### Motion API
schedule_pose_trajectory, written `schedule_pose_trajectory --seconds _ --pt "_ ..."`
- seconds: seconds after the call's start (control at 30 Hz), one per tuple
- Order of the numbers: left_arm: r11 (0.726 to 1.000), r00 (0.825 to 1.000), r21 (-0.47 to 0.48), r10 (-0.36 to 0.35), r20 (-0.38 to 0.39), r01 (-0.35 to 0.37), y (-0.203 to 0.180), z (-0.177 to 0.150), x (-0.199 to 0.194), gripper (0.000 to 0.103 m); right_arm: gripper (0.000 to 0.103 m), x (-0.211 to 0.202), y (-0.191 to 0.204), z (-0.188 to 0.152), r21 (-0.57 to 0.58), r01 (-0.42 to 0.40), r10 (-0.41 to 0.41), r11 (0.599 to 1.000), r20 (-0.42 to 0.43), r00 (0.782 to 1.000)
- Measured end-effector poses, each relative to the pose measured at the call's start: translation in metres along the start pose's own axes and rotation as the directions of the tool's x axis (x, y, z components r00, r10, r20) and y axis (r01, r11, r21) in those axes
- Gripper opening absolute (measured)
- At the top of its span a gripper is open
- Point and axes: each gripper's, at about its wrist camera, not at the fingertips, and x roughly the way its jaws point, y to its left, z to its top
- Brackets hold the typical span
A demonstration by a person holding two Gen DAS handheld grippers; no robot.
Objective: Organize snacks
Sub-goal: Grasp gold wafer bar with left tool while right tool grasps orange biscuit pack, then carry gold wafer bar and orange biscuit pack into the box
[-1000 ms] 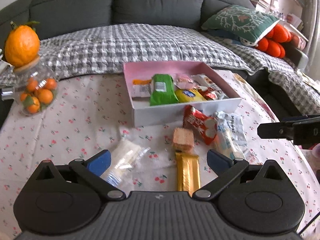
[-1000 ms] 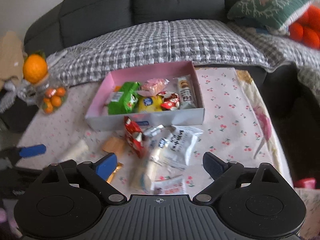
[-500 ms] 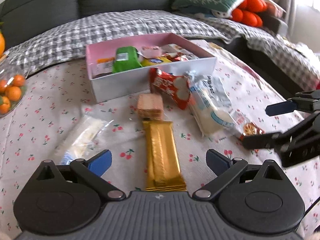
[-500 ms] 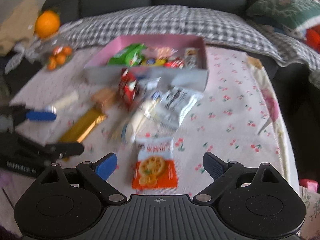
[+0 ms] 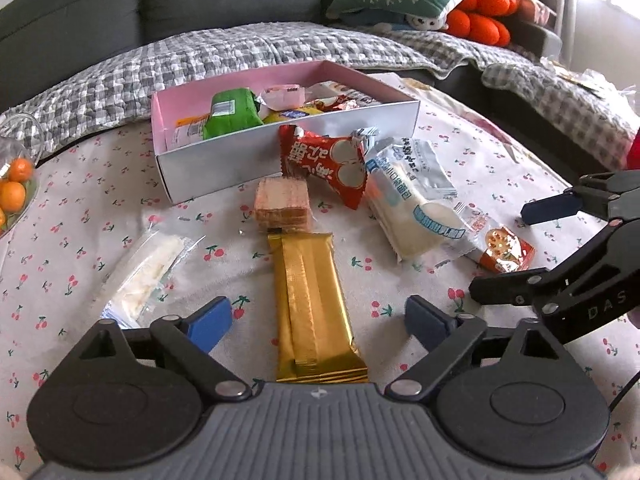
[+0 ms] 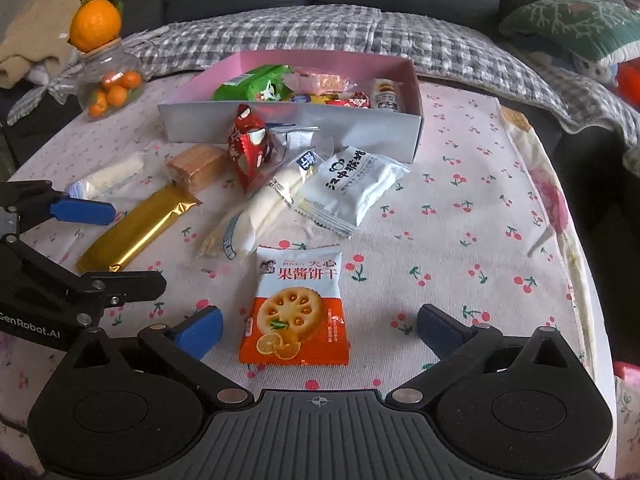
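Observation:
A gold wrapped bar [image 5: 312,300] lies lengthwise between the blue pads of my left gripper [image 5: 318,320]. Its jaws are closing and the pads stand clear of the bar. An orange-and-white biscuit packet [image 6: 296,308] lies flat between the fingers of my right gripper [image 6: 320,328], whose jaws are opening and touch nothing. Behind them stands a pink box [image 5: 288,156] holding several snacks. In front of it lie a red packet [image 5: 324,164], a wafer block [image 5: 282,202], a long white packet [image 5: 412,208], a white pouch [image 6: 352,188] and a clear bag [image 5: 148,264].
A glass jar of small oranges [image 6: 110,84] with a big orange [image 6: 95,24] on top stands at the table's far left. A grey sofa with a checked blanket [image 6: 280,28] runs behind the table. The table edge [image 6: 588,280] curves close on the right.
Both grippers have sunk toward the table. The gold bar now lies between the left fingers and the biscuit packet between the right ones. The left jaws narrowed; the right jaws widened.

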Motion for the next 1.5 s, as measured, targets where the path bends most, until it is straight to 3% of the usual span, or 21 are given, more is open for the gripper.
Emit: schedule_pose_trajectory --seconds 0.2,0.4,0.5,0.67,1.13,1.5 --pt "1.000 1.000 0.014 -0.011 0.009 0.011 -0.002 0.003 -0.002 0.061 0.102 0.001 0.001 0.002 0.001 0.004 -0.004 1.000 0.000 1.000" --pt "1.000 1.000 -0.007 -0.004 0.008 0.004 0.000 0.005 -0.003 0.043 0.089 -0.001 0.004 0.006 -0.003 -0.003 0.003 1.000 0.010 1.000" --pt "1.000 1.000 -0.027 -0.001 0.006 0.001 0.003 0.006 -0.003 0.036 0.076 -0.002 0.006 0.008 -0.006 -0.009 0.009 1.000 0.016 1.000" --pt "0.999 1.000 -0.049 -0.001 -0.001 0.001 0.007 0.008 -0.003 0.031 0.043 -0.004 0.007 0.010 -0.004 -0.014 0.014 1.000 0.018 1.000" --pt "0.990 0.998 -0.135 -0.047 -0.046 0.040 0.014 0.014 -0.006 0.026 0.041 -0.018 -0.001 0.020 0.107 -0.005 0.009 0.994 -0.041 0.999" --pt "0.980 0.996 -0.190 -0.077 -0.053 0.066 0.017 0.020 -0.012 0.026 0.041 -0.032 -0.021 0.026 0.254 -0.044 0.057 0.966 -0.043 0.997"
